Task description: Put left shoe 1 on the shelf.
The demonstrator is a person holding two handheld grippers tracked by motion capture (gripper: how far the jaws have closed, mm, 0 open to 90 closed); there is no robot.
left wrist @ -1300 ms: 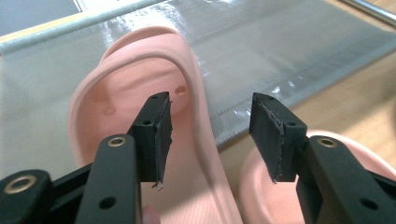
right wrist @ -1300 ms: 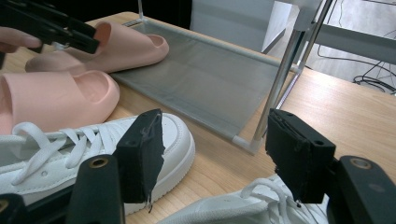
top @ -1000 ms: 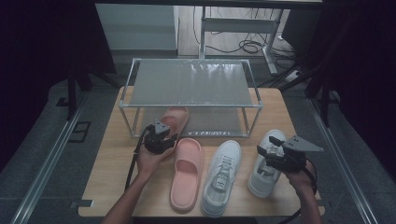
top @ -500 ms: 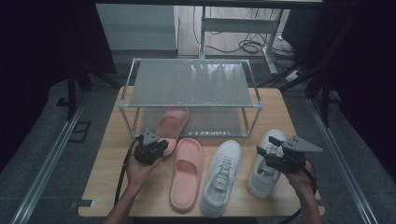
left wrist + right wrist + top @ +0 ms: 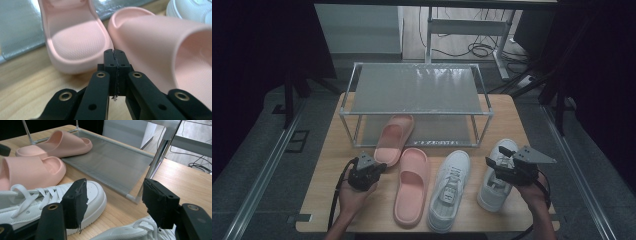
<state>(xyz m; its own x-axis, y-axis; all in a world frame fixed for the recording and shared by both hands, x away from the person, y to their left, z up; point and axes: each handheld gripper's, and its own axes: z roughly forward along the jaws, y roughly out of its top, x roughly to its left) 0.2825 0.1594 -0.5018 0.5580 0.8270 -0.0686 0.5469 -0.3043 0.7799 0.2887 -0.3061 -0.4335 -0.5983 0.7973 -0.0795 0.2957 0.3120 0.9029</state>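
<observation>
Left gripper [image 5: 115,53], jaws pressed together on nothing after just closing, points at the heel of the far pink slipper [image 5: 394,138], which lies just ahead, half on the rack's lower shelf [image 5: 447,131], long axis running away from the bench [image 5: 327,160] edge. Right gripper [image 5: 115,202], spread, hovers over a sneaker [image 5: 498,172]. Count: two slippers, two sneakers.

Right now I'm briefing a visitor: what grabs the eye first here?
Two pink slippers: one lies partly on the metal rack's lower shelf, the other on the wooden table. Beside them lie two white sneakers, the right tongs open above one.
</observation>
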